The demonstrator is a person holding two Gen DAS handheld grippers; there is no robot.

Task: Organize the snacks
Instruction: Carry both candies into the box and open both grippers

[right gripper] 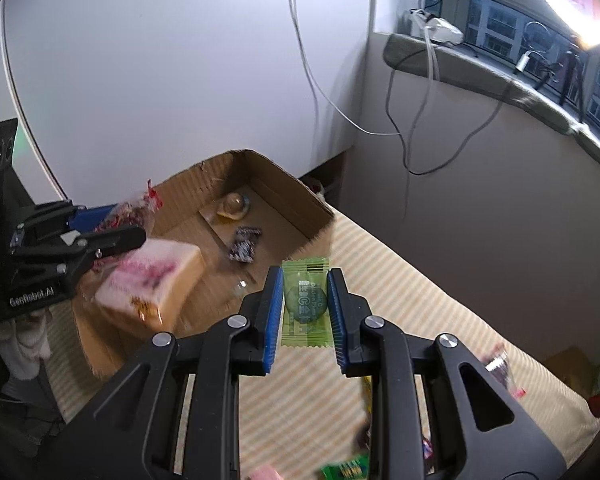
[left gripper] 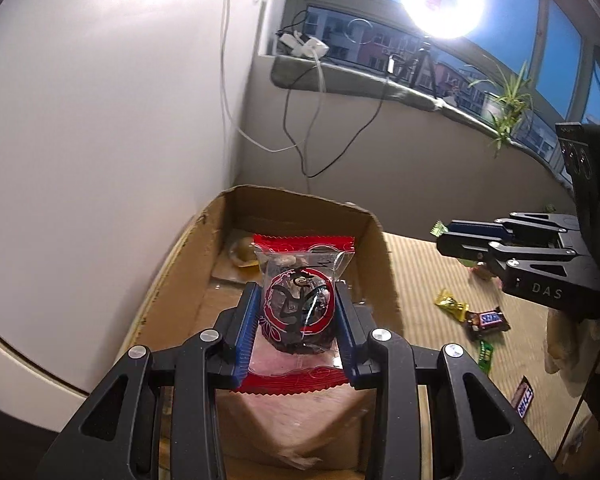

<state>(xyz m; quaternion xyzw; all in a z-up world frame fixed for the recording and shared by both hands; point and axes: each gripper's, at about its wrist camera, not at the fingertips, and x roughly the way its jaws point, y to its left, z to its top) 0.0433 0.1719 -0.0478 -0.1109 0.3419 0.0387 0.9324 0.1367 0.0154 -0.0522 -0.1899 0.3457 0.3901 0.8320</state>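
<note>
Black gripper linkages fill the bottom of both wrist views. Between the blue pads of the left gripper (left gripper: 296, 316) sits a red-and-clear packet (left gripper: 300, 312) with a dark round snack inside; the jaws are closed against its sides, holding it upright above the open cardboard box (left gripper: 376, 248). Below it in the box lies a wrapped slice of bread (right gripper: 152, 284), and farther in are a small round yellowish snack (right gripper: 233, 205) and a dark wrapped candy (right gripper: 244, 244).

Closed in the same way, the right gripper (right gripper: 305, 308) pinches a green wrapped candy (right gripper: 305, 304) between its pads. It hangs over the striped table mat (right gripper: 380, 300), just outside the box's near corner.

More snacks lie loose on the mat: a yellow candy (left gripper: 451, 304), a Snickers bar (left gripper: 486, 322), a green packet (left gripper: 485, 354) and another bar (left gripper: 523, 402) near the edge of the left view.

Several things could go wrong. The red packet is gripped across soft film, so it may slip or twist and fall short of open box floor, landing on the bread. The green candy is not over the box, so letting go now would drop it on the mat. Both tools are close together near the box, so they could knock each other or catch the cardboard wall and shift it.
</note>
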